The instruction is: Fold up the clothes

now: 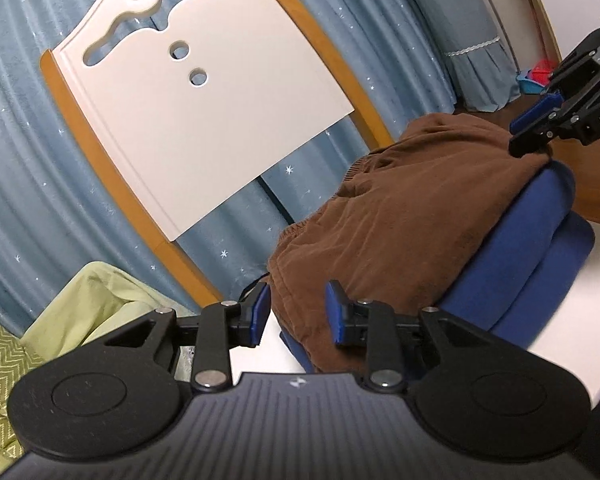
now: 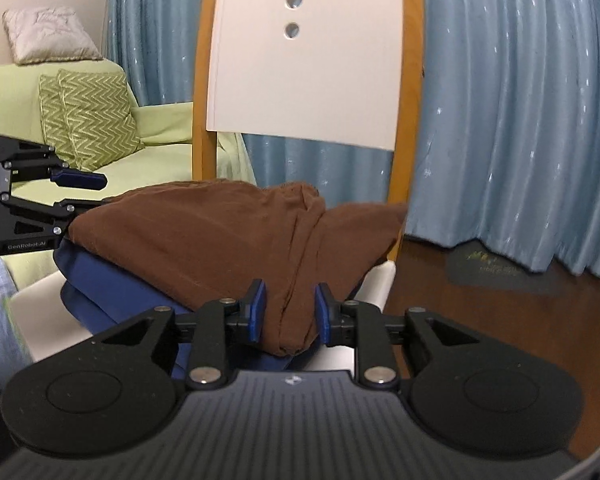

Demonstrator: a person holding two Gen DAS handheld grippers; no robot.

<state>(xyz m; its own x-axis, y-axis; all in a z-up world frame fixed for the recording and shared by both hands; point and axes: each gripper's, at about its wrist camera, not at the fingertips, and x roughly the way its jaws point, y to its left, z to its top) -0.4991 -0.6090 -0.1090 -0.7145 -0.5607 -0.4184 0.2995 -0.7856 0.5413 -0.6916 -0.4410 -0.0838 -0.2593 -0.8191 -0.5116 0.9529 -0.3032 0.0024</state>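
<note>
Right gripper [image 2: 287, 312], lower centre of its view: jaws parted, straddling a bunched corner of the brown garment [image 2: 219, 232], pads not seen pressing. Left gripper [image 1: 297, 312], lower centre of its view: likewise open over the opposite hem. The garment lies folded atop a blue garment [image 2: 111, 284] on a white chair seat [image 2: 39, 320]. Judged soft, light, limp; best taken at corners. Chair back [image 2: 308, 60] and curtain [image 2: 520, 100] lie beyond.

Black grippers, blue fingers [image 2: 257, 312], silver screws
</note>
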